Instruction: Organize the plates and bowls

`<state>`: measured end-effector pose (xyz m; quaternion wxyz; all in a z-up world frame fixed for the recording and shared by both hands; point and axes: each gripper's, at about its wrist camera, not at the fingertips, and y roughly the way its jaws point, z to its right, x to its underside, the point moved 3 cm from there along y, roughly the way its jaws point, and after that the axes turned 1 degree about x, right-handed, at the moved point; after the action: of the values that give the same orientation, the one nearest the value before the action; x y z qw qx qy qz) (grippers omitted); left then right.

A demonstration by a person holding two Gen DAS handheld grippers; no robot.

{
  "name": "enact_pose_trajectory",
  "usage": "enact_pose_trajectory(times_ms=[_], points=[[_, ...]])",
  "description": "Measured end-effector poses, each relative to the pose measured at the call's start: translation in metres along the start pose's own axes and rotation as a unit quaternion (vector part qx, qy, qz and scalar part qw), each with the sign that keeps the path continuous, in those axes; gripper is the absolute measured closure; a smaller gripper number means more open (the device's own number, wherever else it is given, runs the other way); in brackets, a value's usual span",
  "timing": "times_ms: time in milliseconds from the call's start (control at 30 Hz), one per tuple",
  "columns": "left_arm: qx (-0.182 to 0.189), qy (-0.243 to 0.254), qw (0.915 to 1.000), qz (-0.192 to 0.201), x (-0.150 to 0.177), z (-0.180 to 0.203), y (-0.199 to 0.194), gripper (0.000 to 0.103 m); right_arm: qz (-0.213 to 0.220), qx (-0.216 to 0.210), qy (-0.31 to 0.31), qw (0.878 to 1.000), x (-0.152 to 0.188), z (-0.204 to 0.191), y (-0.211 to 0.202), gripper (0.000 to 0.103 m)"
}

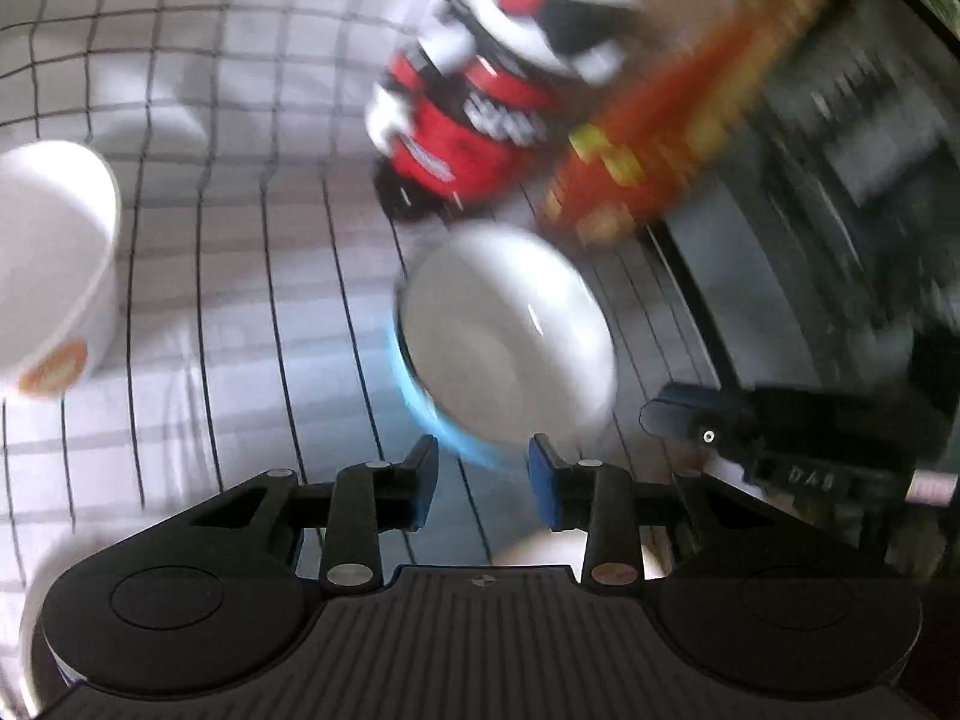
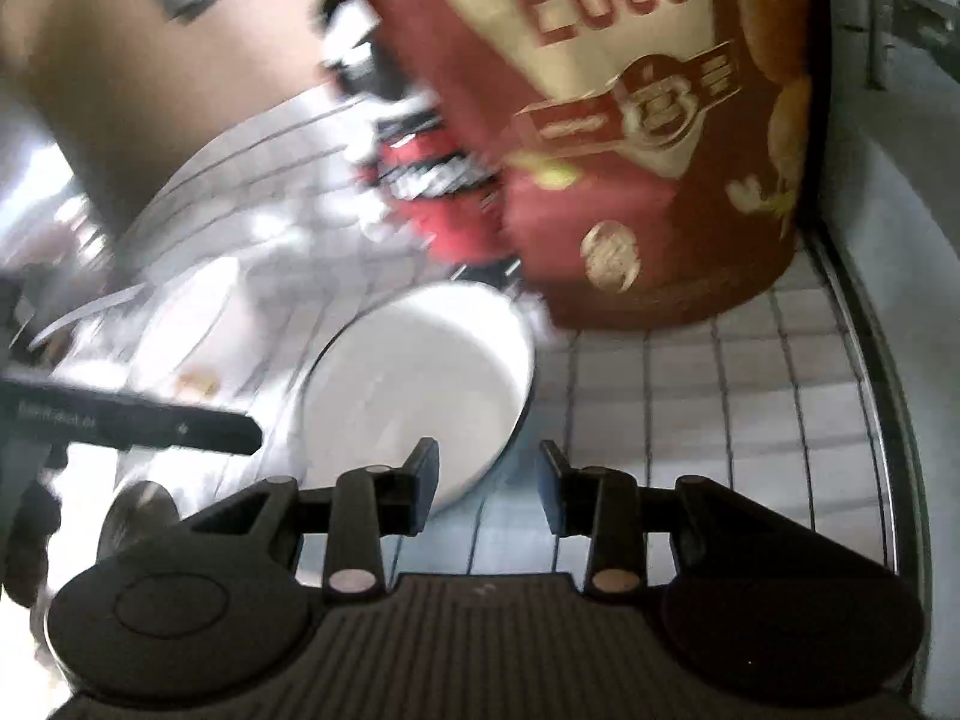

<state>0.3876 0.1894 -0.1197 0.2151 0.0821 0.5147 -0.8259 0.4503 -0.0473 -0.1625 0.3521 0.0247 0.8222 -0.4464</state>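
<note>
**Blue-rimmed bowl sits between two empty grippers**

Checked white cloth (image 1: pixel 240 312) covers the table, with a red egg carton (image 2: pixel 630 150) and a blurred red-and-white toy (image 1: pixel 480 120) standing at the far side. Both views are smeared by motion, so fine detail is uncertain.

The white bowl with a blue outside (image 1: pixel 507 336) rests on the cloth just in front of the left gripper (image 1: pixel 483 480). Its near rim lies almost between the fingertips, slightly toward the right pad. The jaws stand parted, with nothing held between them. A second white bowl with an orange mark (image 1: pixel 54 264) sits well apart to the left.

From the right wrist view, the same bowl (image 2: pixel 420 396) lies ahead and to the left of the right gripper (image 2: pixel 489 480). Its edge is close to the left finger (image 2: pixel 423 480), and whether they touch cannot be told. These jaws are also spread and empty.

The bowl is round, so there is no long axis to line up. The left gripper looks better centred on the near rim, and a short push forward would likely seat one finger inside the wall.
</note>
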Motion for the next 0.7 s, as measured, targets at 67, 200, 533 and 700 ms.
enact_pose_trajectory(times_ms=[67,200,533,700], points=[[-0.02,0.015,0.9995,-0.017,0.017,0.006,-0.003,0.066,-0.029,-0.02,-0.013,0.999,0.019,-0.003,-0.012,0.068],[-0.054,0.029,0.9979,-0.023,0.039,0.013,0.0,0.066,-0.068,-0.034,-0.014,0.997,0.056,-0.006,-0.022,0.066],[-0.082,0.023,0.9947,-0.057,0.053,0.011,0.025,0.067,-0.132,-0.094,0.037,0.986,0.106,-0.02,0.006,0.064],[-0.064,-0.009,0.9962,-0.059,0.055,0.006,0.027,0.073,-0.135,-0.092,0.037,0.986,0.103,-0.024,0.016,0.063]])
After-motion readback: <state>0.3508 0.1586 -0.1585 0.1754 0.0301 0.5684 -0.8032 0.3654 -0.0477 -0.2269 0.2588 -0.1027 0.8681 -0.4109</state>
